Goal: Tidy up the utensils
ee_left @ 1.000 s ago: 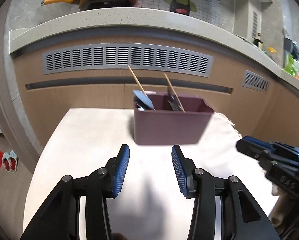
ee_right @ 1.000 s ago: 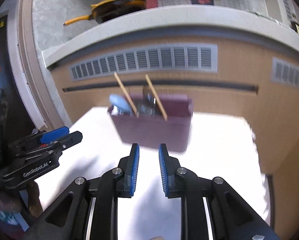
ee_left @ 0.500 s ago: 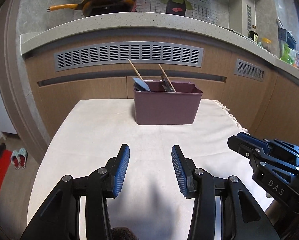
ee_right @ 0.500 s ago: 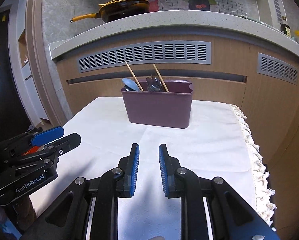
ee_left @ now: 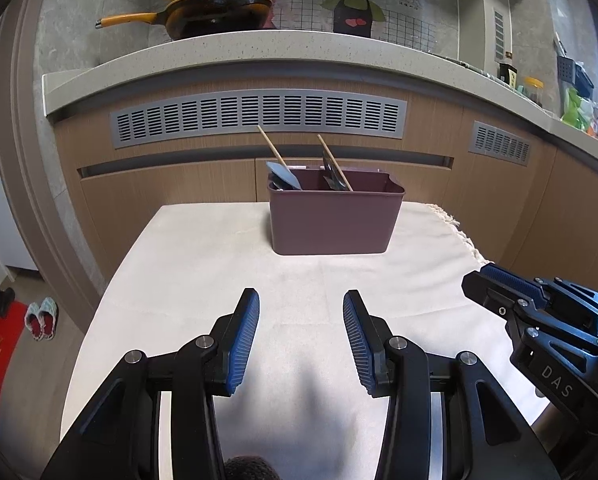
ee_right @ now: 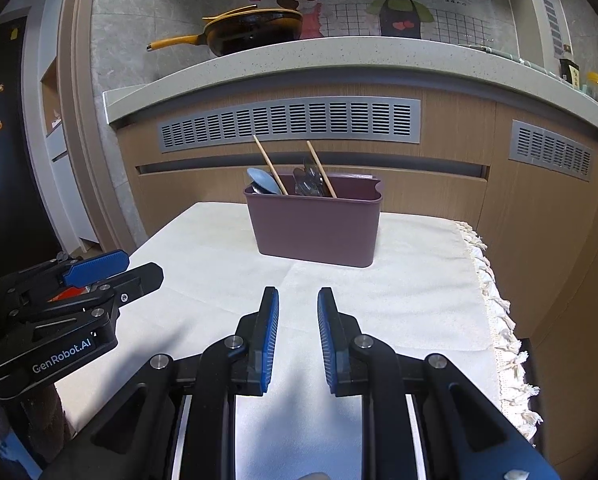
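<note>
Both grippers — left gripper (ee_left: 301, 304), right gripper (ee_right: 297, 300) — were apart, empty; a bump could tip the utensil bin (ee_left: 335, 216) at center frame.

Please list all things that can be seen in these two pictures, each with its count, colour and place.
utensil holder: one, dark purple, at the far end of the table.
chopsticks: two, light wood, leaning in the holder.
spoon: one, light blue, at the holder's left end.
metal utensils: count unclear, grey, in the holder's middle.
tablecloth: one, cream, covering the table, with a fringe on the right edge.
frying pan: one, black with yellow handle, on the counter behind.
slippers: one pair, pale, on the floor at left.
left gripper: one, black with blue pads, open above the cloth.
right gripper: one, black with blue pads, open with a narrower gap.
</note>
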The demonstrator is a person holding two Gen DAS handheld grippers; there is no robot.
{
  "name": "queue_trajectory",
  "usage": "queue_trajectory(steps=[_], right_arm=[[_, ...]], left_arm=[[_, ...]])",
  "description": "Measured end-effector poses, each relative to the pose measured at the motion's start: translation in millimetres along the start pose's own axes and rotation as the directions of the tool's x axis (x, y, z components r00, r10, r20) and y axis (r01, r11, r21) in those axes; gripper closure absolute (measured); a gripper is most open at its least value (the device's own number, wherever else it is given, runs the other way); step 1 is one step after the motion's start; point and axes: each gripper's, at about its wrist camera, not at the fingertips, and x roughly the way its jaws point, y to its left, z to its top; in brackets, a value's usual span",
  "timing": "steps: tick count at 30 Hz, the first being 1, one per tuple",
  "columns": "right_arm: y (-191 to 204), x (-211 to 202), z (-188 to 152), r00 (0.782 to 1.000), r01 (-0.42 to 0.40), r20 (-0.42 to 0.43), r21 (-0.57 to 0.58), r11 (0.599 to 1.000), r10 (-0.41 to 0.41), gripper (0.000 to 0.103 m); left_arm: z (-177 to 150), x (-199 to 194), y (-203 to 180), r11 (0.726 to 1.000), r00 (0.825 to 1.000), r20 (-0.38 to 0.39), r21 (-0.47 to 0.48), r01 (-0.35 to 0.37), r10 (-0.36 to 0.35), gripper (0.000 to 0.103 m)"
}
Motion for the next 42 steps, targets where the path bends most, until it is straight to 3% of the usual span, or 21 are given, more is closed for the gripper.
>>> queue_trajectory(steps=[42], right_arm=[[-4.0, -0.8, -0.9, 1.0, 0.015, -0.004, 0.037, 0.999, -0.015, 0.082]], left_arm=[[-5.2, -2.5, -4.7, 1.0, 1.0, -0.012, -0.009, 0.002, -0.002, 0.058]])
